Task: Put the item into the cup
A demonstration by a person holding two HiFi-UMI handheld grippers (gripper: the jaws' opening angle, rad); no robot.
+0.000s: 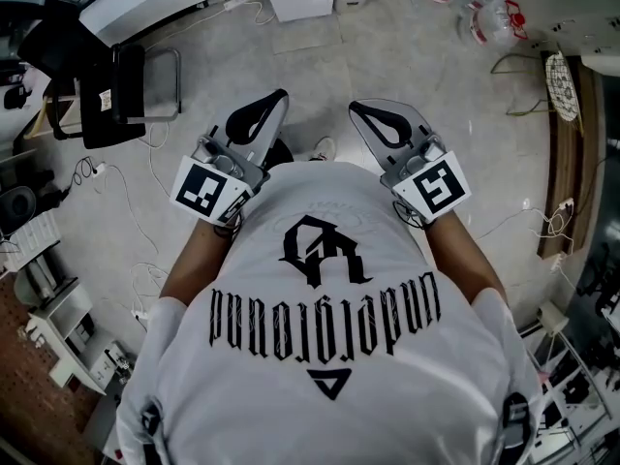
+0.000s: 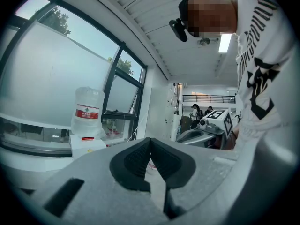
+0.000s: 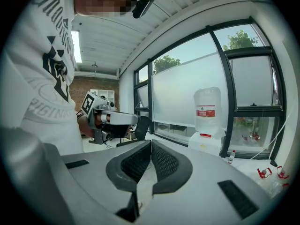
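1. The left gripper (image 2: pixel 151 140), held up at the person's white shirt (image 1: pixel 329 347) over the floor (image 1: pixel 455 114), has its jaws closed tip to tip, with nothing between them.
2. The right gripper (image 3: pixel 150 142) has its jaws pressed together too, empty.
3. No view shows the cup or the item.

We count two grippers, one left gripper (image 1: pixel 279 97) and one right gripper (image 1: pixel 356 109), each bearing one marker cube, so two cubes in all. We find one black chair (image 1: pixel 102 105), and one water jug (image 3: pixel 207 109) standing on one white dispenser (image 3: pixel 208 143). The clear jugs (image 1: pixel 470 3) by the far wall overlap too much for us to count.
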